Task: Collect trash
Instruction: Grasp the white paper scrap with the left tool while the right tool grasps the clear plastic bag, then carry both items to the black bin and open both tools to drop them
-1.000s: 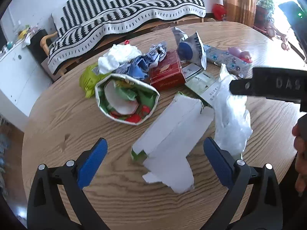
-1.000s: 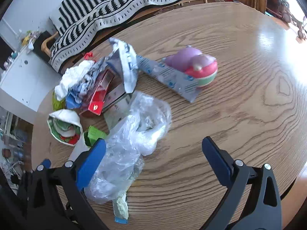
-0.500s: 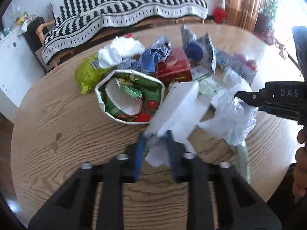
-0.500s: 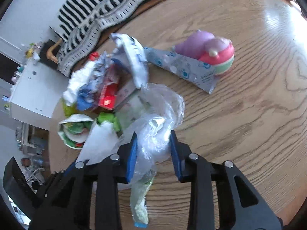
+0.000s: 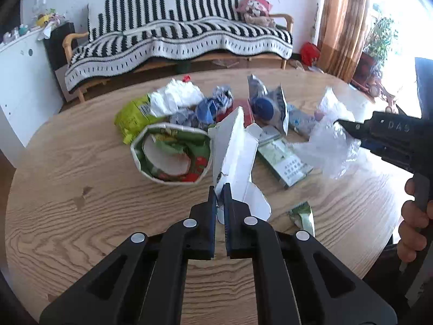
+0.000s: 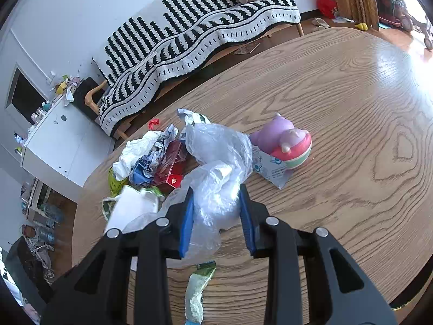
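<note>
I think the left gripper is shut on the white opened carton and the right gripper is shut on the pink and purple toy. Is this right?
Not quite. The left gripper is indeed shut on the white opened carton, but the right gripper is shut on the clear plastic bag, not the toy. The right wrist view shows the pink and purple toy resting untouched on the table beyond the bag.
</note>
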Demonstrator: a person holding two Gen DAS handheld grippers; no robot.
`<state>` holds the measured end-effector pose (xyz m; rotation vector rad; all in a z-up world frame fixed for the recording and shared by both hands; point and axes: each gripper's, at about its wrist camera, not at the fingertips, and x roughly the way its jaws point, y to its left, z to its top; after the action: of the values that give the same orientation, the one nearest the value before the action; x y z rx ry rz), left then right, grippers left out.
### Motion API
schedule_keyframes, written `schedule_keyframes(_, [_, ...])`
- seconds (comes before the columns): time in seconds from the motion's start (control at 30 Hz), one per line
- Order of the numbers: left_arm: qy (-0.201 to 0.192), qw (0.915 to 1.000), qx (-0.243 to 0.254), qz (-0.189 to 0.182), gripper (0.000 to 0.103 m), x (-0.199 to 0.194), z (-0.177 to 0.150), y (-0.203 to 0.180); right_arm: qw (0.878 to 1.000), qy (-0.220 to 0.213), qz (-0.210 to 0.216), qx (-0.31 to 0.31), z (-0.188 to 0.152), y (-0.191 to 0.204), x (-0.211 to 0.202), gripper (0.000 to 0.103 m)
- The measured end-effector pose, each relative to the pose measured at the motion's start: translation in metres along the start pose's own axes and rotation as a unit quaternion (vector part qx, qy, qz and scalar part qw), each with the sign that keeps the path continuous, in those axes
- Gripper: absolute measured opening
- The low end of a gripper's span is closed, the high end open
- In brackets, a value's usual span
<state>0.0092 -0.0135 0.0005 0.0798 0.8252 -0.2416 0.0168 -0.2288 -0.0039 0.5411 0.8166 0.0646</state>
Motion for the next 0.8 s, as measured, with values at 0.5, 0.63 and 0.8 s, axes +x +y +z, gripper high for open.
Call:
schedule_keyframes(0.5, [-0.033,0.9994,0.005,-0.001,0.004,-0.013,0.007,-0.017,0.997,-0.036,-0.04,-0.048,0.004,0.002,-0.015,0.031])
schedule_keyframes(0.63, [-0.029,0.9996,0.005,0.001,0.004,-0.01,0.005,-0.017,0.997,-0.033,-0.039,-0.051,0.006,0.002,-0.014,0.031])
schedule_keyframes(0.8, [-0.024,0.9997,0.003,0.008,0.004,-0.006,0.006,-0.017,0.997,-0.032,-0.039,-0.051,0.006,0.002,-0.014,0.031])
